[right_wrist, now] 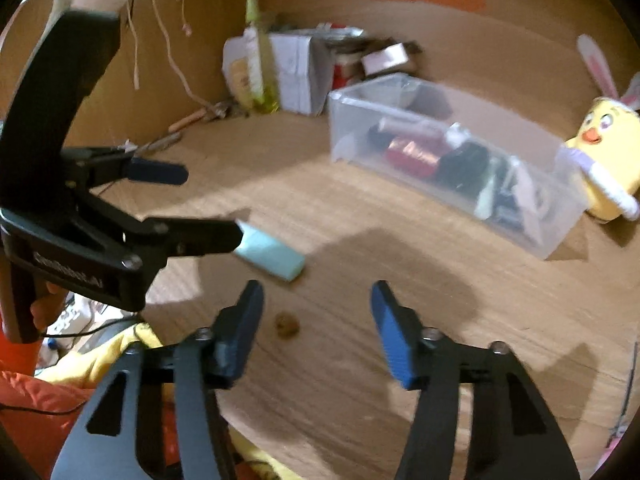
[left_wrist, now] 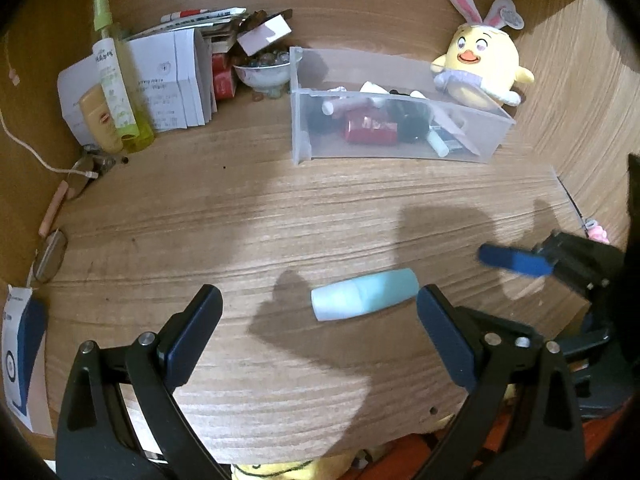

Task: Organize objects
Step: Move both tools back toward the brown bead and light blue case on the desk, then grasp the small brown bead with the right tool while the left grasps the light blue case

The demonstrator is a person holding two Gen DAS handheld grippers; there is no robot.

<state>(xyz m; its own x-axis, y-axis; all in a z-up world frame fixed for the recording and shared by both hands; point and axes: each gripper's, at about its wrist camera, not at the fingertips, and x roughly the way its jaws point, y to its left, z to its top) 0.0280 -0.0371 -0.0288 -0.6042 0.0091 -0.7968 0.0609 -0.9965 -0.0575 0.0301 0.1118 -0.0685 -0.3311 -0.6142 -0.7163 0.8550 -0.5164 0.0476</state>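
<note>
A pale teal bottle [left_wrist: 364,300] lies on its side on the wooden table. In the left wrist view it sits just ahead of my left gripper [left_wrist: 318,296], between the open fingertips and close to the right finger. The right wrist view shows the same bottle [right_wrist: 272,258], with one finger of the left gripper [right_wrist: 200,204] at its end. My right gripper [right_wrist: 316,320] stands open over bare table to the right of the bottle, nothing between its blue pads. One of its fingers [left_wrist: 512,260] shows in the left wrist view. Behind stands a clear plastic bin [left_wrist: 300,128] [right_wrist: 532,240] holding several items.
A yellow plush chick [left_wrist: 480,68] [right_wrist: 608,152] leans by the bin's right end. At the back left are a green spray bottle [left_wrist: 112,76], stacked papers [left_wrist: 172,80] and a bowl of marbles [left_wrist: 264,72]. Glasses [left_wrist: 50,256] lie at the left edge. A brown crumb [right_wrist: 287,325] lies near the right gripper.
</note>
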